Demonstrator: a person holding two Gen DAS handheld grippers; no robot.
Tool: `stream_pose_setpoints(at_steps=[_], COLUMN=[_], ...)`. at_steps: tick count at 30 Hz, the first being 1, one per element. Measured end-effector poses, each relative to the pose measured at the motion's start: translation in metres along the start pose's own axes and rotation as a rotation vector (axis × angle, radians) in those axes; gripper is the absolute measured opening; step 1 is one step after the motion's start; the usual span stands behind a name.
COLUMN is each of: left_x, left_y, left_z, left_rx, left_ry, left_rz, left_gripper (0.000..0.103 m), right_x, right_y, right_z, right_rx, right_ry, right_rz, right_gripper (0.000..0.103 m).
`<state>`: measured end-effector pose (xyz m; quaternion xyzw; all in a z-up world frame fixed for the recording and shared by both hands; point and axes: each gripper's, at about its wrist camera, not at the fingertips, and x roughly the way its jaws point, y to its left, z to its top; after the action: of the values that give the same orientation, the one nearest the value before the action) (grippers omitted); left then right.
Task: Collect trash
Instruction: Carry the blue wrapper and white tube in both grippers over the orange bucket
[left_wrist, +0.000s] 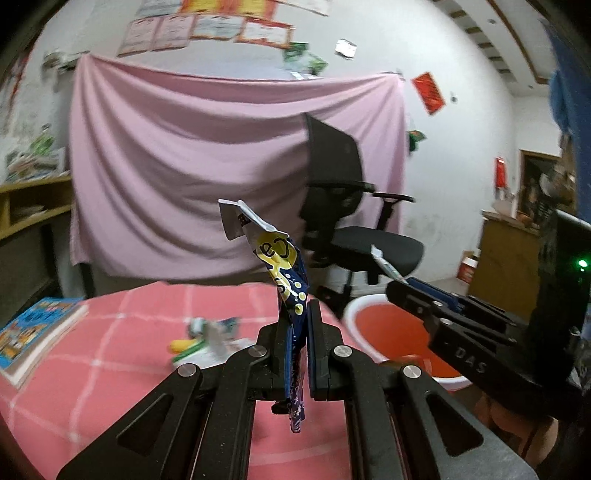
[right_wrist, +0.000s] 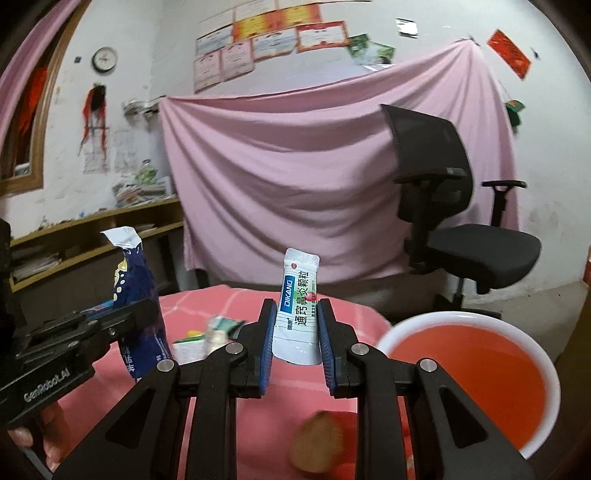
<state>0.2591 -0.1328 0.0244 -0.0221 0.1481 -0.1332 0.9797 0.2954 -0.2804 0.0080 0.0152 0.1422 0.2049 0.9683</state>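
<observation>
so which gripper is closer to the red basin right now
Right. The right gripper, shut on a white sachet, is just beside the red basin. The left gripper, shut on a blue wrapper, is farther off, over the table.

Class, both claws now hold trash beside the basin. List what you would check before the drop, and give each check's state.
1. Left claw grips the blue snack wrapper: ok.
2. Right claw grips the white medicine sachet: ok.
3. Red basin open and within view: ok.
4. Either piece over the basin yet: not ok.
5. Table cleared of trash: not ok, leftover wrappers remain.
</observation>
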Motion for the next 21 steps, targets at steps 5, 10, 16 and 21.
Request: stream_pose_setpoints(at_steps=[5,10,16,21], left_x=[0.017,0.047,0.08,0.104], left_y=[-0.036,-0.066,-0.089,-0.109], left_z=[0.001,0.009,0.029,0.039], left_rx=[0.08,0.099,0.029,0.046], left_ry=[-0.011,0.013,0.107,0.175], left_rz=[-0.053,-0.115,-0.215,-0.241], left_gripper=[0.004,0.005,0.005,0.005], right_x=[-0.016,-0.028,-0.037,-0.041], right_y=[-0.031,-0.066,-0.096,-0.111], right_z=[0.0,-0.003,-0.009,-0.01], right_rx=[0.033,0.104,0.206,0.254], right_ry=[-0.023,-0.029,-0.023,-0.009], right_rz=[-0.068,-0.14,-0.195,-0.212], right_gripper=[0.02,0.02,0.02,0.02])
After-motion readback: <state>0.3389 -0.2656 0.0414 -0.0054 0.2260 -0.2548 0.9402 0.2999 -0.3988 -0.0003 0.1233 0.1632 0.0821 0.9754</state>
